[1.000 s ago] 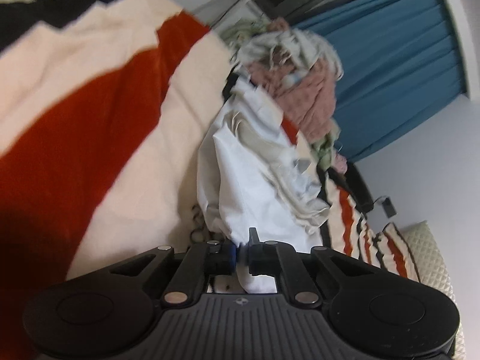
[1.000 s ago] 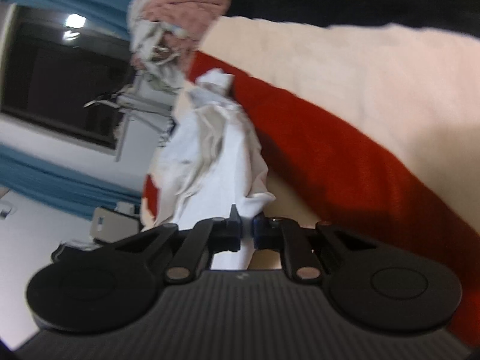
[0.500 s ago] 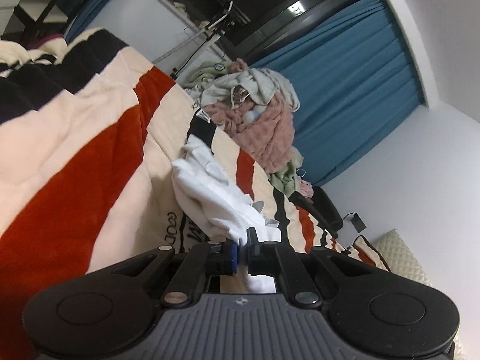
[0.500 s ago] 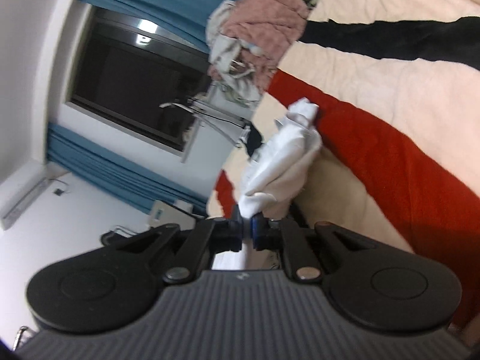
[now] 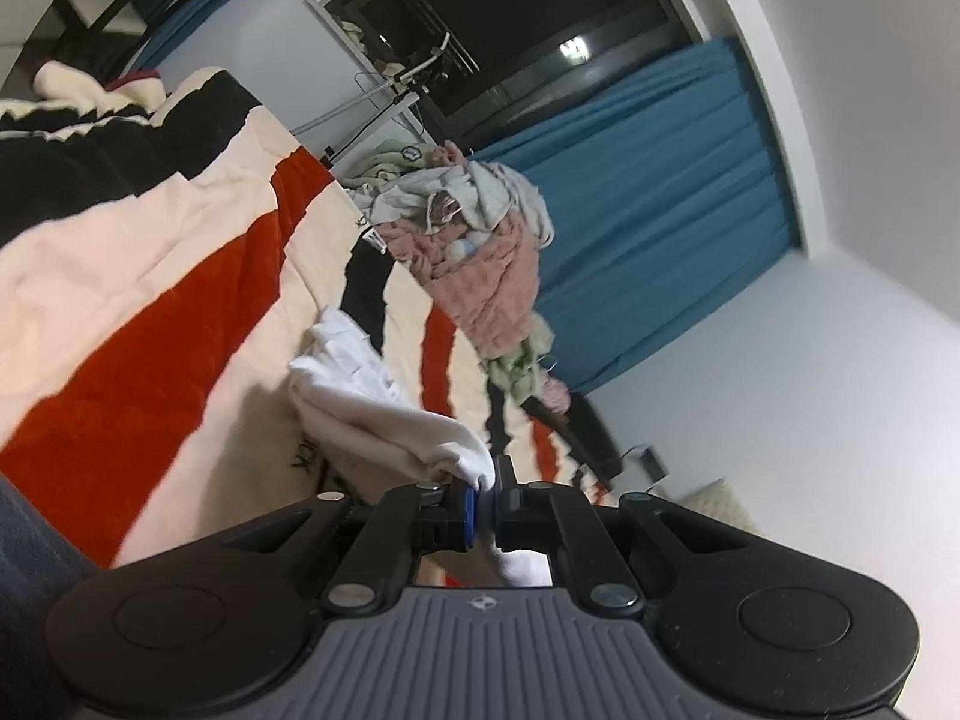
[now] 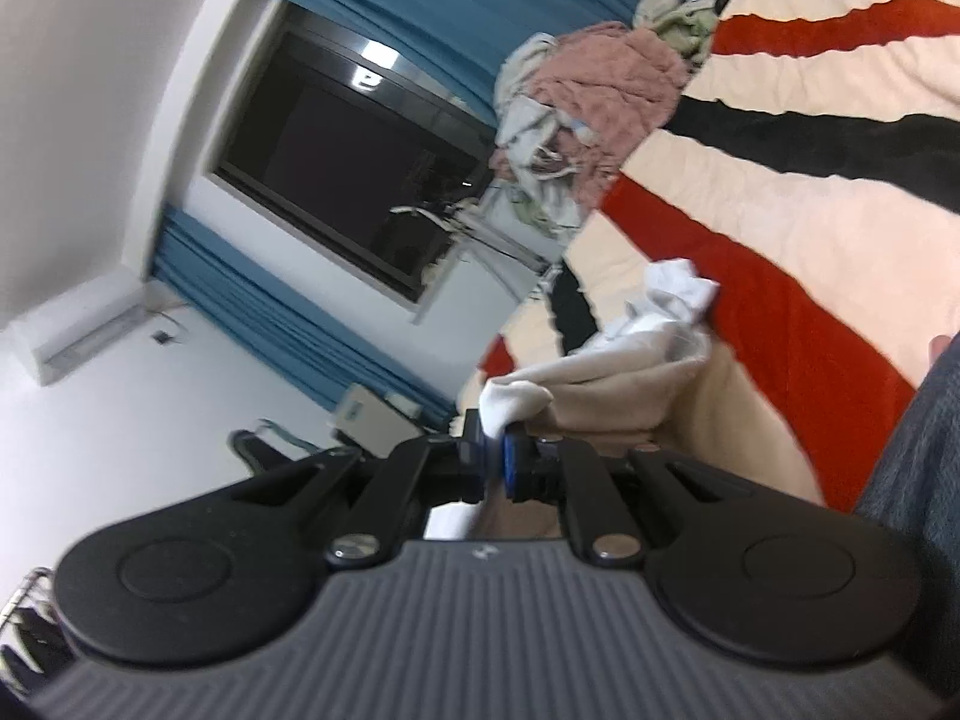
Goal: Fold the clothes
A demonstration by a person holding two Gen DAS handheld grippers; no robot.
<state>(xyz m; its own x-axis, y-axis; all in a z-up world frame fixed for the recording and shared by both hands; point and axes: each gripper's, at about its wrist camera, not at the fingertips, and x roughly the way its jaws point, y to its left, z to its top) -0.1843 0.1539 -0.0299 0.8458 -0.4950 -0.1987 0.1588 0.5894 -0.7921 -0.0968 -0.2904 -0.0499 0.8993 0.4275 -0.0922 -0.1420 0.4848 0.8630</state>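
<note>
A white garment (image 5: 366, 414) lies bunched on a striped cream, red and black blanket (image 5: 138, 276). My left gripper (image 5: 487, 483) is shut on one corner of it, the cloth pinched between the blue pads. In the right wrist view the same white garment (image 6: 648, 336) stretches from the blanket (image 6: 798, 222) toward me, and my right gripper (image 6: 493, 450) is shut on another white corner. The far end of the garment rests on the blanket; the part under both grippers is hidden.
A pile of pink, grey and green clothes (image 5: 480, 258) sits at the far end of the bed, seen too as a clothes pile (image 6: 594, 96) in the right view. Blue curtains (image 5: 654, 192) and a dark window (image 6: 354, 174) stand behind. A dark-sleeved arm (image 6: 918, 462) shows at right.
Both grippers have pulled back and up from the blanket with the white garment in their grip. The garment now stretches out longer and lower, and more of the room shows.
</note>
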